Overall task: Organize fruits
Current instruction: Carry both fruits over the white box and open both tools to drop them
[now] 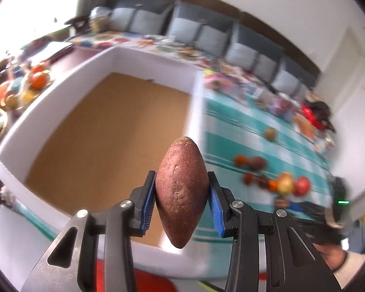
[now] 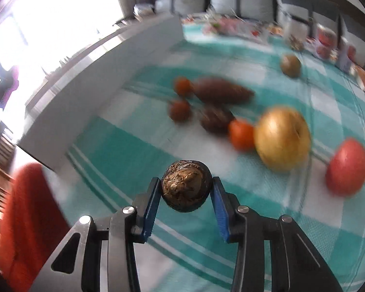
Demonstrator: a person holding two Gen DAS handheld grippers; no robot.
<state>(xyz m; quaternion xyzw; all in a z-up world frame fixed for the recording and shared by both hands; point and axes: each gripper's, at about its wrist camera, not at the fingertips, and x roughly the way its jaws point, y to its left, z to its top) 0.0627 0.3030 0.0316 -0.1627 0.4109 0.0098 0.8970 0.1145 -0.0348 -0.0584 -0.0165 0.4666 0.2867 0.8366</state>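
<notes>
My left gripper (image 1: 182, 196) is shut on a reddish-brown sweet potato (image 1: 181, 189), held upright over the near corner of a white box (image 1: 194, 102) with a brown cardboard floor. My right gripper (image 2: 187, 191) is shut on a dark, round, wrinkled fruit (image 2: 187, 189), lifted above the teal checked cloth (image 2: 124, 146). Beyond it on the cloth lie a yellow apple (image 2: 282, 137), a red apple (image 2: 348, 166), a small orange (image 2: 242, 133), another sweet potato (image 2: 221, 91), a dark round fruit (image 2: 215, 119), two small reddish fruits (image 2: 180, 109) and a kiwi (image 2: 290, 65).
The white box's outer wall (image 2: 97, 73) stands left of the fruit in the right wrist view. A dish of oranges (image 1: 37, 80) sits left of the box. Packets and jars (image 2: 326, 41) line the table's far edge. A red chair (image 2: 29, 219) is at lower left.
</notes>
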